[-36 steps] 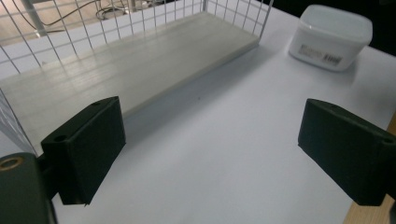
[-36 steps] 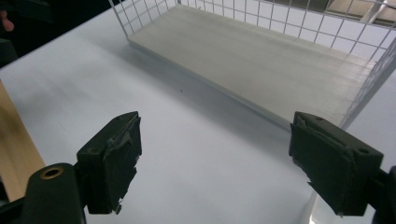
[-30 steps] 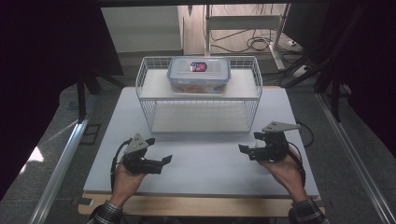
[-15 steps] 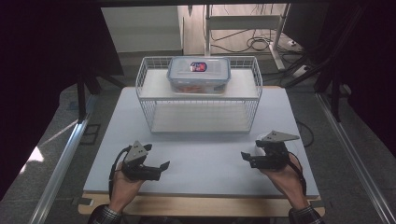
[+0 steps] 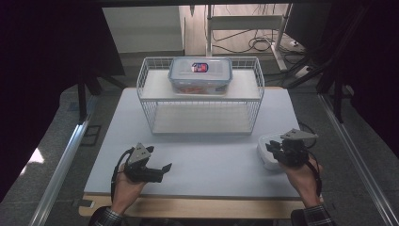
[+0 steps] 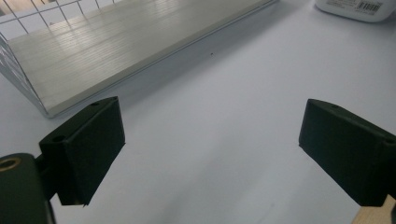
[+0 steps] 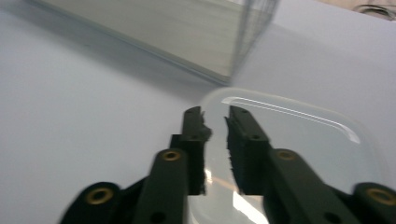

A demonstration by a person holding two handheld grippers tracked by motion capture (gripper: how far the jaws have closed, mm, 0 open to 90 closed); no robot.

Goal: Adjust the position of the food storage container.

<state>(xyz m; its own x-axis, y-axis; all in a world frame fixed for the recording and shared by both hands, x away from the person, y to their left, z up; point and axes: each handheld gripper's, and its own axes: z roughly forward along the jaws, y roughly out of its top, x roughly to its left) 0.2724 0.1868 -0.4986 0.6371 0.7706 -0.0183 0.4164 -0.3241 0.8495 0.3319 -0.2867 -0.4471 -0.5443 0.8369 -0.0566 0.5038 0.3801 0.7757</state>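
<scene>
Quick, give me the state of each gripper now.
Left gripper: open, nothing between the jaws.
Right gripper: jaws just closing, nearly shut over the rim of the clear container; whether they pinch it cannot be told.

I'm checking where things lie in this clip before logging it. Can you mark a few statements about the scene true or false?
1. The left tool has its jaws wide open with nothing between them. True.
2. The clear lidded plastic box sits on the lower shelf of the white wire rack. False: it sits on the top shelf.
3. A shallow white plastic container lies on the white tabletop, outside the rack. True.
4. The left tool holds the white container. False: it is over bare tabletop, well apart from the container.
</scene>
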